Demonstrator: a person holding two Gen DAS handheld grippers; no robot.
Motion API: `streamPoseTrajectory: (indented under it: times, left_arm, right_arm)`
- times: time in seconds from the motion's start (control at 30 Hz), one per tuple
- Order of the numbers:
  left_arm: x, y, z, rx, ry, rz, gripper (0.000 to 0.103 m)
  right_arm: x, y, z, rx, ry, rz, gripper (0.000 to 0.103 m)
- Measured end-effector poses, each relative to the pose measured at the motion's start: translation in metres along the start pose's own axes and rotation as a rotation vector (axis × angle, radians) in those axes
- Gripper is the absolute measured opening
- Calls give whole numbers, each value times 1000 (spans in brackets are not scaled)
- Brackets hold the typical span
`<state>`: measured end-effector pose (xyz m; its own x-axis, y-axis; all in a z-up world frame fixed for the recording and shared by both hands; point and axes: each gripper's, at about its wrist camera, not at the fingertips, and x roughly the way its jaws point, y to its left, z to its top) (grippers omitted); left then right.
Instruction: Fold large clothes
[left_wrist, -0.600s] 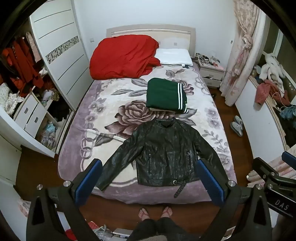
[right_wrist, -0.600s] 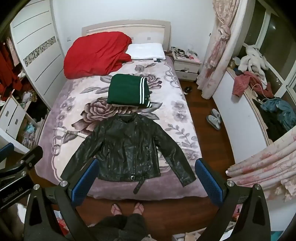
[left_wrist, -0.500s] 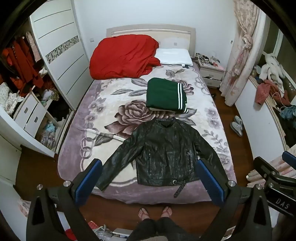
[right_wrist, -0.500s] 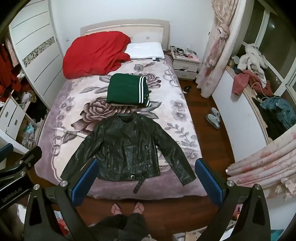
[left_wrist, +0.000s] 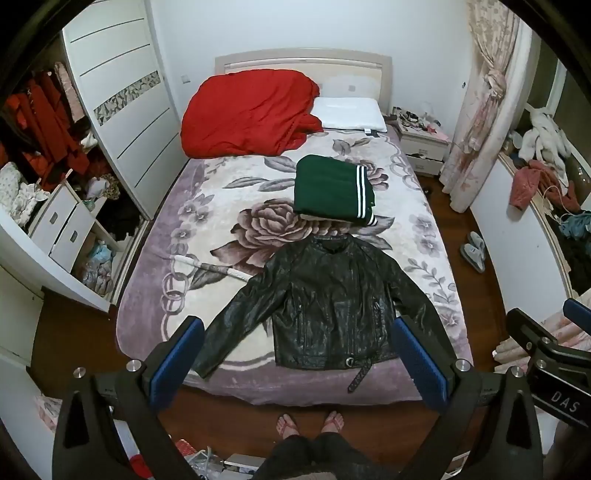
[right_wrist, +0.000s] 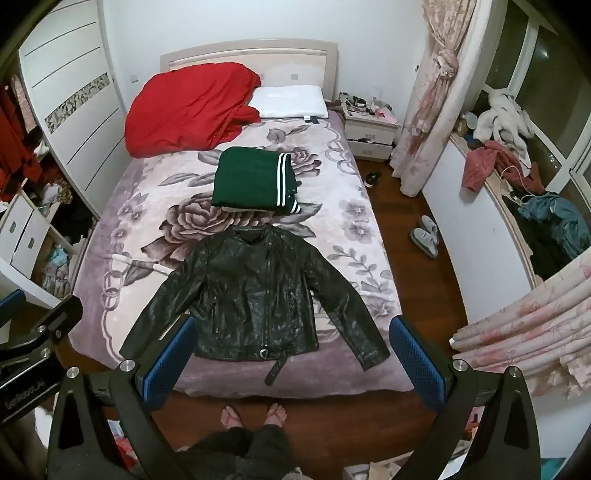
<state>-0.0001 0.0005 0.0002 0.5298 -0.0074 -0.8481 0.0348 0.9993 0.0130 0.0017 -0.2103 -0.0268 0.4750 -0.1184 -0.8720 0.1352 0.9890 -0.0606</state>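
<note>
Jacket (left_wrist: 332, 306): black leather, glossy, creased. Blanket (left_wrist: 221, 206): plush matt cloth. Green garment (left_wrist: 328, 188): matt knit. Floor (right_wrist: 402, 229): glossy wood. Gripper pads (right_wrist: 417, 354): blue, textured.

Looking down from standing height at the foot of the bed (left_wrist: 258, 184), both wrist views facing the headboard (left_wrist: 303, 61), well back from the black leather jacket (left_wrist: 332, 306). Left view sitting further left, catching the wardrobe (left_wrist: 122, 96); right view taking in more of the window ledge (right_wrist: 491, 192). Sharing bed, jacket (right_wrist: 255, 295), folded green garment (left_wrist: 332, 190), red duvet (right_wrist: 192, 107).
</note>
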Motion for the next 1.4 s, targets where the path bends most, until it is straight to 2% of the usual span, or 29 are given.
streamPoseTrajectory:
  times: [1.4]
  left_arm:
    - [-14,0,11,-2,-23,-5,103]
  right_arm:
    - [-17,1,6,-1,-20,-5,103]
